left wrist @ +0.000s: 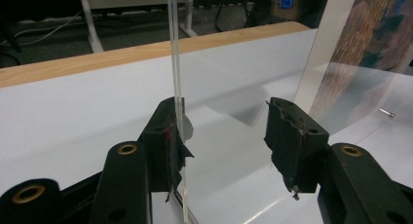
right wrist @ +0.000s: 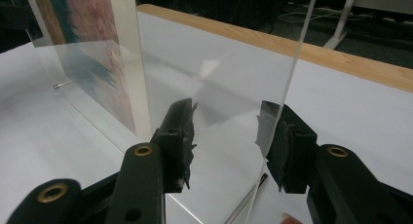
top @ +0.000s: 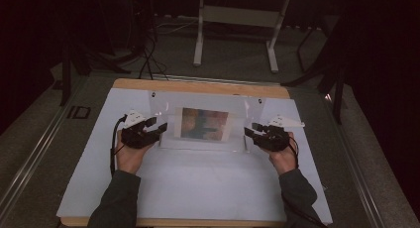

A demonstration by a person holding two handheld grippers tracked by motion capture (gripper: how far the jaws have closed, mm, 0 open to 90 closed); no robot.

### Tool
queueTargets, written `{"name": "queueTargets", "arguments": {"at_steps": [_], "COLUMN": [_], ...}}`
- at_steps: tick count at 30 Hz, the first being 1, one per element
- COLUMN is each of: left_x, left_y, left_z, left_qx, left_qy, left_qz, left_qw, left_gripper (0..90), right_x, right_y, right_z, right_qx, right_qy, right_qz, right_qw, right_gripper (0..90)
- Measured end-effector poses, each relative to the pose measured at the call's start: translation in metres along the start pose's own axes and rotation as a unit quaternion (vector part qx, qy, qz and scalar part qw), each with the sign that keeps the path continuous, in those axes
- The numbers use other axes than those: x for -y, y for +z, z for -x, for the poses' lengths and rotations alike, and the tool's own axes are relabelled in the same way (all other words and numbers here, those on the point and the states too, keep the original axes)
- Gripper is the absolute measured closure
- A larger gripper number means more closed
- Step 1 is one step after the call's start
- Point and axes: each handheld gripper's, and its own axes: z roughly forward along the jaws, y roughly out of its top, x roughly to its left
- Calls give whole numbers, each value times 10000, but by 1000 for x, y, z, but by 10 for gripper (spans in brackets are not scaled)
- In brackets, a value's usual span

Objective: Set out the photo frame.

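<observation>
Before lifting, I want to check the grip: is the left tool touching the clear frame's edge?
Touching: in the left gripper view, the frame's edge rests against one pad; the other stands clear.

acrylic frame [top: 203,124] mid-table [top: 198,188] | left gripper [top: 156,130] at its left edge | right gripper [top: 250,131] at its right

Dim lab or studio, black drapes [top: 381,89], floor cables [top: 148,59], white-legged desk frame [top: 235,34]

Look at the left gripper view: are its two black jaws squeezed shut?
No, the left gripper stands wide open beside the clear plastic sheet's edge.
</observation>
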Motion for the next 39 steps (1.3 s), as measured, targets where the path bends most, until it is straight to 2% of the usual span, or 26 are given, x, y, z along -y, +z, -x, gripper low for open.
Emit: {"name": "queueTargets", "arguments": {"at_steps": [3, 6, 12, 29, 39], "left_x": [1, 2, 3, 5, 2], "left_y": [0, 0, 0, -1, 1], "left_z": [-1, -2, -3, -2, 8], "left_qx": [20, 64, 76, 84, 80], "left_qy": [-17, -154, -112, -181, -175], "left_qz": [20, 72, 112, 149, 49], "left_qw": [10000, 9998, 9998, 9997, 9998], "left_gripper": [488, 488, 488, 486, 487], "right_x": [0, 1, 1, 3, 4], "right_y": [0, 0, -1, -3, -9], "right_z": [1, 1, 0, -1, 4], "right_qx": [-4, -19, 5, -50, -36], "right_qy": [7, -6, -18, -27, 6], "right_qz": [9, 27, 34, 64, 54], "right_qw": [10000, 10000, 10000, 10000, 10000], "right_gripper": [560, 561, 563, 572, 567]}}
